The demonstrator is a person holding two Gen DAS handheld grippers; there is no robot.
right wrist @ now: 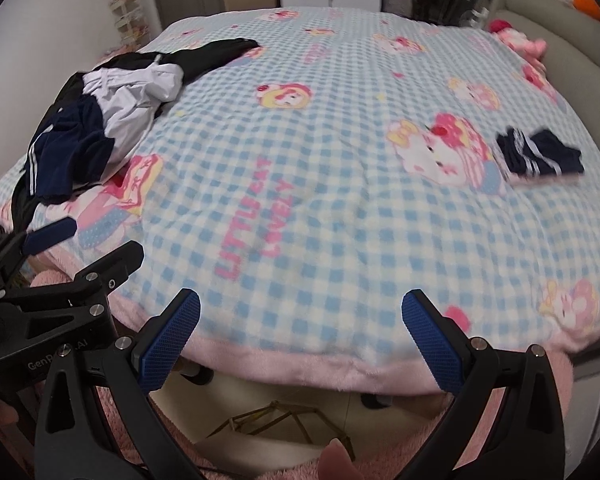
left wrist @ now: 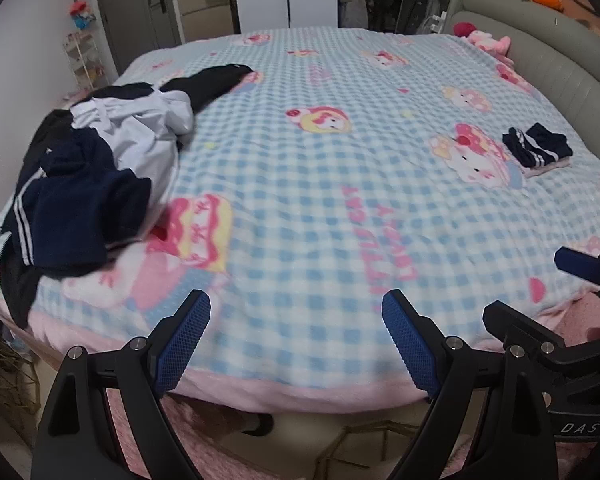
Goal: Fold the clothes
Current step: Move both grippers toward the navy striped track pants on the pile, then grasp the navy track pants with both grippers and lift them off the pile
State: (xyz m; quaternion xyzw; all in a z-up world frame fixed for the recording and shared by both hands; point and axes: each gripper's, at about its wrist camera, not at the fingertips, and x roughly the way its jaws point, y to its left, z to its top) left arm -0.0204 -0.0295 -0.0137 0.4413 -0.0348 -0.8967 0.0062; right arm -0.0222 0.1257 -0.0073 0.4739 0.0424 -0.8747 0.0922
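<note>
Clothes pile (left wrist: pixel 96 164) lies heaped at the left side of the bed (left wrist: pixel 320 208), unfolded; navy garment with white stripes (left wrist: pixel 76 208) in front, white garment (left wrist: pixel 140 124) crumpled across the middle, black garment (left wrist: pixel 216 80) trailing toward the far side; same pile seen from the right wrist view (right wrist: pixel 100 120); a small folded navy item with white stripes (left wrist: pixel 538 150) sits well apart at the right side of the bed, resting on a pale folded piece; also seen at (right wrist: pixel 540 156).

Writing: blanket print reads "LITTLE CAT LOVELY" in pink (right wrist: pixel 256 224); blanket is blue-and-white check with pink cartoon cats and a pink border; "DAS" legible on the right gripper body in the left wrist view; "Gen…AI", partly hidden, on the left gripper body in the right wrist view.

Left gripper (left wrist: pixel 296 316): jaws spread wide, nothing between them, blue textured pads (left wrist: pixel 188 336); held off the near edge of the bed, pointing across it; no contact with blanket.

Right gripper (right wrist: pixel 300 316): jaws likewise wide apart and empty; held just beside the left gripper at the near edge, level with it; floor and pink rug (right wrist: pixel 260 468) below both.
</note>
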